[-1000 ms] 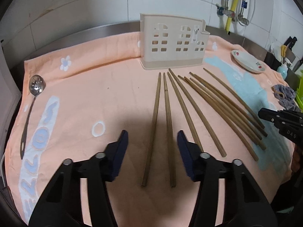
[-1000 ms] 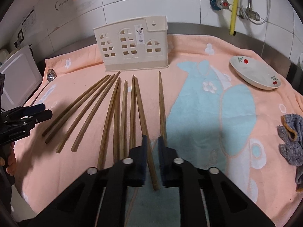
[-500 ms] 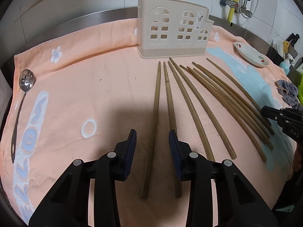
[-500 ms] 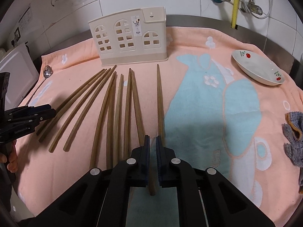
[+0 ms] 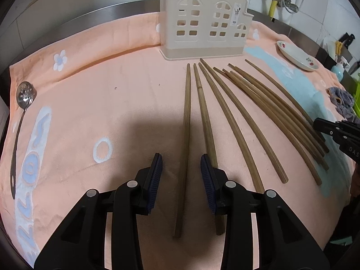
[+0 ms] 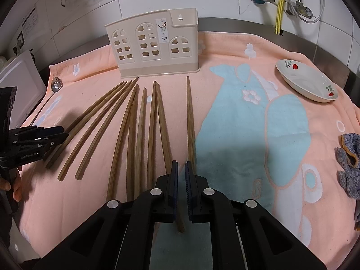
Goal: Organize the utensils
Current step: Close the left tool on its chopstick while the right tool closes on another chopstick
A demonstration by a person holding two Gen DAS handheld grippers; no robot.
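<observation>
Your left gripper stands released astride one chopstick; your right gripper is clenched on another chopstick. Both lie on the peach towel. At twelve o'clock stands the beige holder before a tiled wall; a dish sits at two.

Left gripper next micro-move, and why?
Probably close the left gripper on the leftmost chopstick. Its pads straddle that stick without pressing it, and the stick lies flat on the towel. The right gripper is shut on a chopstick, so both could then go to the holder.
</observation>
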